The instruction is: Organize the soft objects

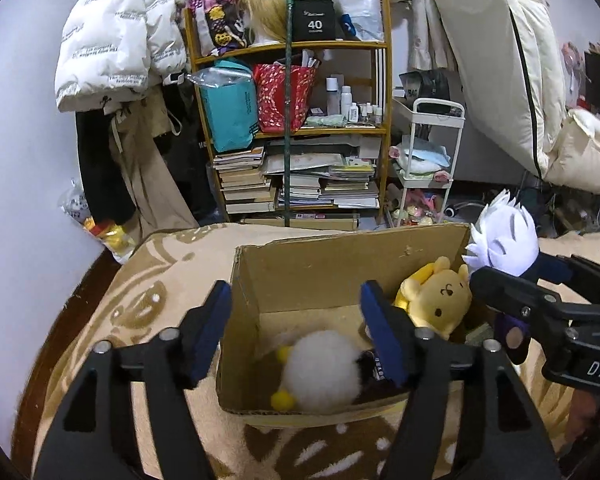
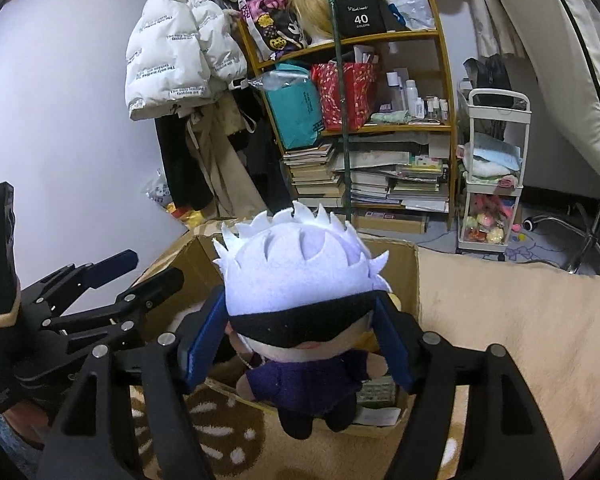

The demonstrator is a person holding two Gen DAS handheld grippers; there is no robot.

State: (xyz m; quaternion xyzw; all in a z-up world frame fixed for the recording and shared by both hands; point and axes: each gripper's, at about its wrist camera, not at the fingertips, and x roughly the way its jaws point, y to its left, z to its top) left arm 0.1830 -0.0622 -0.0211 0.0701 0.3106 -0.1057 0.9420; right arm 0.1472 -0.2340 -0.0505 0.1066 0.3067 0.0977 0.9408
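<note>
Two tools: right tool (image 2: 300, 336) clamps white-haired doll (image 2: 296, 280) above box (image 1: 340, 264); left tool (image 1: 296, 332) spread apart.

Looked like someone's lived-in bedroom at home: a wooden bookshelf (image 1: 290, 120) was crammed with stacked books (image 1: 246, 182), gift bags and toiletry bottles, a white puffer jacket (image 1: 116, 40) hung on the wall, a small white rolling cart (image 2: 494, 176) held soft stuff, and a tan patterned blanket (image 1: 156, 304) covered the bed.
</note>
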